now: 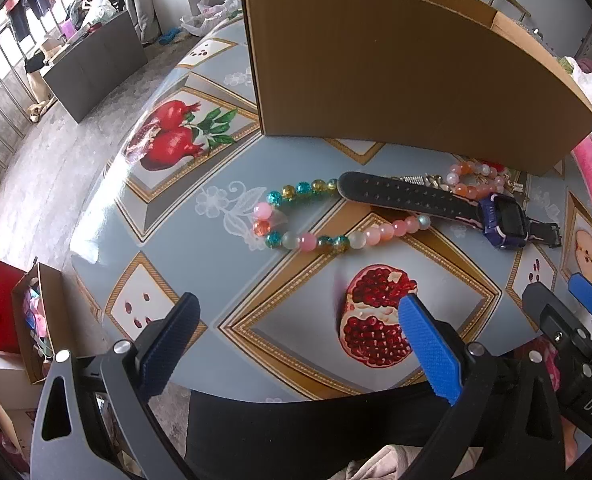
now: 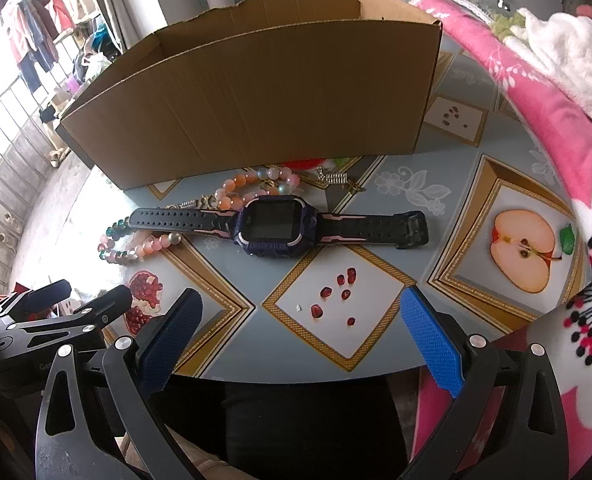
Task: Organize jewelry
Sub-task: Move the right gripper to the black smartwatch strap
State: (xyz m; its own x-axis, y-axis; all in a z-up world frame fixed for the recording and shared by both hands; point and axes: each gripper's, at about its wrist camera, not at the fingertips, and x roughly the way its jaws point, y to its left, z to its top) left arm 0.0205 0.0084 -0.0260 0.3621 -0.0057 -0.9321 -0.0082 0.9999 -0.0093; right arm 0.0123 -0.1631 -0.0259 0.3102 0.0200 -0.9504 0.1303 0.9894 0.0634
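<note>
While neither gripper is holding anything yet, the task looks to be sitting at its opening step, with the jewelry lying loose on the table (image 2: 448,216) in front of the open cardboard box (image 2: 256,92). The left gripper (image 1: 296,344) is hovering with its jaws spread wide and empty, and ahead of them, slightly to their left, the multicoloured bead necklace (image 1: 296,216) is lying in a loop. Beyond the jaws and to their right, the dark strap of the smartwatch (image 1: 500,220) is crossing over that loop. The right gripper (image 2: 300,332) is likewise standing wide open and empty, with the watch lying flat straight ahead of its jaws and an orange-pink bead bracelet (image 2: 252,188) tucked just behind it, near the box wall. The next move probably calls for closing on the watch or its strap and lifting it clear of the beads before carrying it over the box rim. The letters "DAS" are showing on the right gripper's body in the left wrist view; no other writing is legible.
</note>
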